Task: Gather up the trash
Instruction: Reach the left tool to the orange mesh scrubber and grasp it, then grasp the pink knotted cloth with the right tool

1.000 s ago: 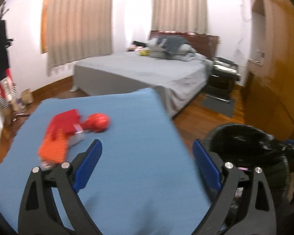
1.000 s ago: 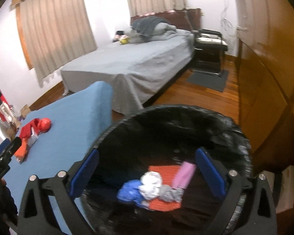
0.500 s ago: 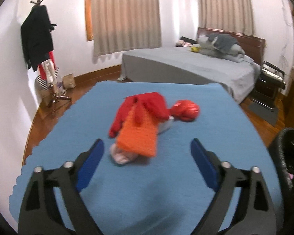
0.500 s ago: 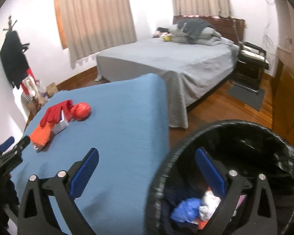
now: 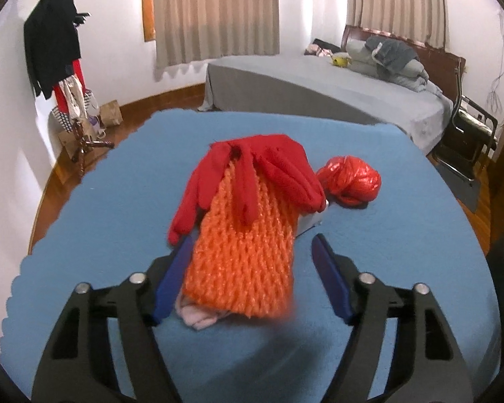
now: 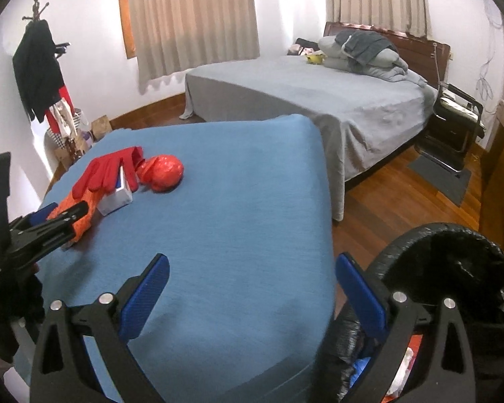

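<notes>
Left gripper jaws closing around orange netting on the blue table, not yet gripping. Right gripper open, empty, beside the bin.

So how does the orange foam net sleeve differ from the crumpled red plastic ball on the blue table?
The orange foam net sleeve is long, flat and open-meshed; the crumpled red plastic ball is a glossy wad. The sleeve has the red glove draped over it and sits between the closing left gripper's jaws; the ball lies apart, uncovered. Both rest on the blue table.
</notes>
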{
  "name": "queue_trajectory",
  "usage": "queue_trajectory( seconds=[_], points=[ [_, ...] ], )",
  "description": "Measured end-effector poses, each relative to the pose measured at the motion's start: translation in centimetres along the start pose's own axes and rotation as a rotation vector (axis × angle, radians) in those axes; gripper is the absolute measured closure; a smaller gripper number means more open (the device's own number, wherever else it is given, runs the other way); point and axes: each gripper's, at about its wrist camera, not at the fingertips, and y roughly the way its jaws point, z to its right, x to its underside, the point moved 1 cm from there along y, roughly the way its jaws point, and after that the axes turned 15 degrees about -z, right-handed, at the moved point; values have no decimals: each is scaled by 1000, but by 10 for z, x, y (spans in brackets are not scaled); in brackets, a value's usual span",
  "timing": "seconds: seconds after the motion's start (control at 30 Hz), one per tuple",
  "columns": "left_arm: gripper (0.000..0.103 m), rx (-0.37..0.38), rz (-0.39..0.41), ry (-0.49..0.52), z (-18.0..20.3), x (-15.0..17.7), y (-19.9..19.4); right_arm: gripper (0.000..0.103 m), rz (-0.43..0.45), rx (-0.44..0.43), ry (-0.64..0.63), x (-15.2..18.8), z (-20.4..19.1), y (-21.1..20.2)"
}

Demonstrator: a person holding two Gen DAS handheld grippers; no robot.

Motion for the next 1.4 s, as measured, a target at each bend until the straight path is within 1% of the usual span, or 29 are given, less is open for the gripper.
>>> queue_trajectory(
  seconds=[0.07,0.1,0.13,0.17,0.2,0.3,0.47,0.6,0.67,0.8,0.97,1.1,1.3,1.4],
  points=[
    [66,14,-31,11,1,1,8,6,-7,-1,-2,-1,-3,4],
    [71,18,-35,15,2,2,10,6,-9,-1,-2,-2,-5,5],
    [83,22,-32,20,3,2,10,6,-11,0,-4,-3,-6,6],
    [93,34,-32,25,2,1,9,6,-12,0,-5,-3,-7,7],
    [93,48,-29,23,3,2,6,6,-13,0,-7,-3,-9,7],
    [93,84,24,10,0,5,-16,6,-10,-3,-13,-2,-11,7],
    [93,119,88,1,-4,15,-54,6,-12,-11,-14,-2,-13,8],
    [93,109,110,-28,-16,27,-74,6,-7,-35,-5,-5,-18,9],
    [93,90,120,-39,-25,33,-83,6,-7,-45,-8,-6,-23,10],
    [93,54,105,-56,-45,44,-88,6,5,-60,-25,-10,-39,11],
    [93,8,80,-87,-72,50,-85,6,3,-94,-45,-14,-63,17],
    [93,-23,59,-109,-93,57,-79,7,-2,-133,-73,-18,-92,23],
    [93,-46,41,-129,-116,65,-70,8,-17,-203,-113,-24,-137,30],
    [93,-52,36,-146,-127,68,-68,8,-17,-218,-143,-25,-157,32]
  ],
)
